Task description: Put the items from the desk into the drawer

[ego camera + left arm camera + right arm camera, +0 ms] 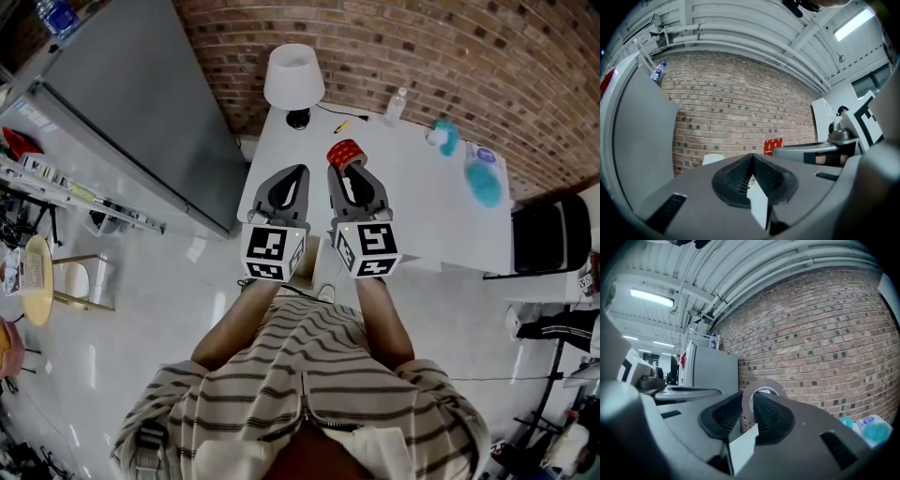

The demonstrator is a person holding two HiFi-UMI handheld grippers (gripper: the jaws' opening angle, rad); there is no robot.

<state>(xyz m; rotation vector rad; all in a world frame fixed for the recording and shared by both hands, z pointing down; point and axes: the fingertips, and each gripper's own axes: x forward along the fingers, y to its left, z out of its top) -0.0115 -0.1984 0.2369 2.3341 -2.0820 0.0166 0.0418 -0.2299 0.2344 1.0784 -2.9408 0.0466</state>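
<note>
- Between the jaws of your right gripper [749, 401] stands one roll of red tape [761, 389]. The two pads press on its flat sides, so this tool is narrow and holds the roll, raised above the white desk [422, 220].
- Just to the left of it is your left gripper [752, 157]. Its two jaws are brought together and nothing is between them, so it carries nothing.
- Your two grippers are side by side, near each other but not touching, and both point toward the brick wall [450, 47].
- Ahead of the left gripper, at the far edge of the desk, stands one white lamp [293, 75], upright on a dark foot.
- Ahead of the right gripper, beyond the tape, lies one small yellow pen [341, 125]. A little more to the right of the pen stands one clear bottle [396, 105], close to the wall.
- Well to the right of the right gripper lie two more things, near one another: one teal object [444, 137] and one white-and-blue packet [483, 176]. What exactly they are, I cannot tell.
- To the left of the left gripper, beside the desk, stands one tall grey cabinet [141, 103], and one bottle with a blue label [657, 71] stands on top of it.
</note>
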